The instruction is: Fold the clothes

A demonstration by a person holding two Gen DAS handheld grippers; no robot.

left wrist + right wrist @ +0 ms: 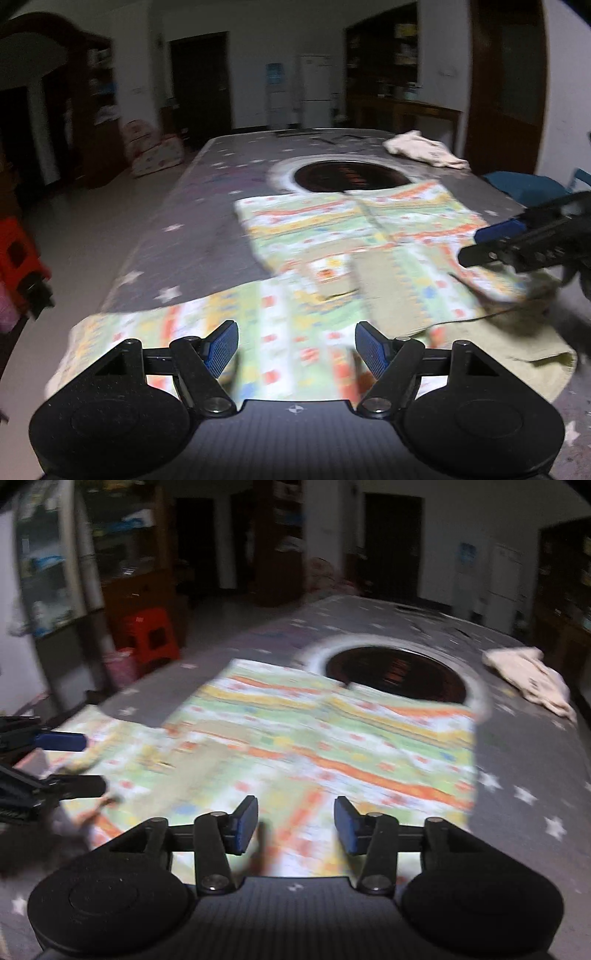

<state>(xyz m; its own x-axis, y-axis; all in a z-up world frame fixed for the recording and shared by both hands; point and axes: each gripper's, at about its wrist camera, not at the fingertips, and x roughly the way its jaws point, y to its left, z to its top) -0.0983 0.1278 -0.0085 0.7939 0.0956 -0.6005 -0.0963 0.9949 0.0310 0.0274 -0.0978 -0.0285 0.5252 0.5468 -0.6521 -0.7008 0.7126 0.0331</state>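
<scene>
A colourful patterned garment (332,258) with green, orange and yellow bands lies spread on the grey star-print table (184,229); it also shows in the right wrist view (314,746). My left gripper (295,349) is open and empty just above the garment's near edge. My right gripper (295,825) is open and empty above the garment's near part. The right gripper's fingers (498,229) show at the right of the left wrist view. The left gripper's fingers (62,742) show at the left of the right wrist view. Both views are blurred.
A round dark opening (351,177) sits in the table (524,760) beyond the garment. A cream garment (424,149) lies crumpled at the far right, also in the right wrist view (528,675). A red stool (151,635) stands on the floor left of the table.
</scene>
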